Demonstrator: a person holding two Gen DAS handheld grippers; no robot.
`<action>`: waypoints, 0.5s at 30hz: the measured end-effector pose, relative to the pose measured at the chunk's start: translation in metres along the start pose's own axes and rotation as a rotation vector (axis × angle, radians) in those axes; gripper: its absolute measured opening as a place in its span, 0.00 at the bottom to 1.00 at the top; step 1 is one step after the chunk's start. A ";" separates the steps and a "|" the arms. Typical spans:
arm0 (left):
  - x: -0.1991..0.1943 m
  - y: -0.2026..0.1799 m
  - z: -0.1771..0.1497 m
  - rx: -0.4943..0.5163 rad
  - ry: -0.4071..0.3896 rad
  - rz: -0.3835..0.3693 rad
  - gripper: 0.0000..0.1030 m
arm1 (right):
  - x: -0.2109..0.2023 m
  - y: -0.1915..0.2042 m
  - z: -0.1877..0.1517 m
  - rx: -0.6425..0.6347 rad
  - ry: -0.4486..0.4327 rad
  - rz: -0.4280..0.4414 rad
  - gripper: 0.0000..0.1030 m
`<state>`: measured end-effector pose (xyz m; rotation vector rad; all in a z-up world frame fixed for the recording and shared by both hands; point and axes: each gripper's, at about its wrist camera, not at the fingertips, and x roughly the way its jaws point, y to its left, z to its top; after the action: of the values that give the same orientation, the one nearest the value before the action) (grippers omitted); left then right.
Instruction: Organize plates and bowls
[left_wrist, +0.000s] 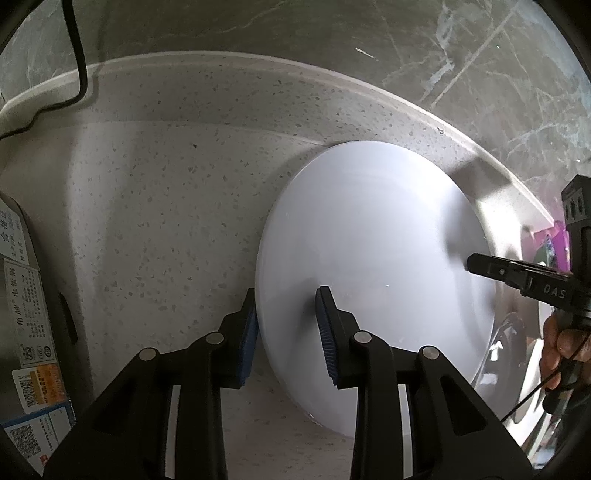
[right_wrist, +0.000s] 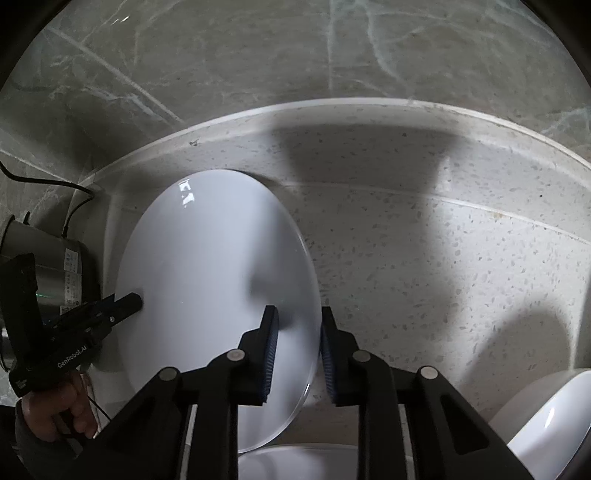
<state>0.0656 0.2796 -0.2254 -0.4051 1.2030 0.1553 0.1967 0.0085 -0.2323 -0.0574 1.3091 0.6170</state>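
With the plate (left_wrist: 373, 280) at the counter's (left_wrist: 166, 206) back edge pinched by opposite rims in the left gripper (left_wrist: 290, 332) and right gripper (right_wrist: 297, 354), uneven lifting could let it slip.

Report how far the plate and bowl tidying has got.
Done: nothing visibly stacked yet. In hand: the left hand-held gripper and the right hand-held gripper each clamp opposite rims of the white plate on the countertop. Left: a white bowl at right still waits.
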 end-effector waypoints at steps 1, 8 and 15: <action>0.001 -0.002 0.000 -0.002 -0.002 0.000 0.27 | 0.000 0.001 0.000 -0.006 -0.003 -0.008 0.24; -0.001 -0.009 -0.008 -0.009 -0.028 0.006 0.27 | -0.004 0.007 -0.003 -0.009 -0.027 -0.017 0.23; -0.015 -0.016 -0.014 -0.018 -0.046 0.011 0.27 | -0.014 0.010 -0.006 -0.006 -0.041 -0.017 0.23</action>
<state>0.0536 0.2607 -0.2121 -0.4085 1.1598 0.1839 0.1849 0.0089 -0.2181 -0.0608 1.2664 0.6049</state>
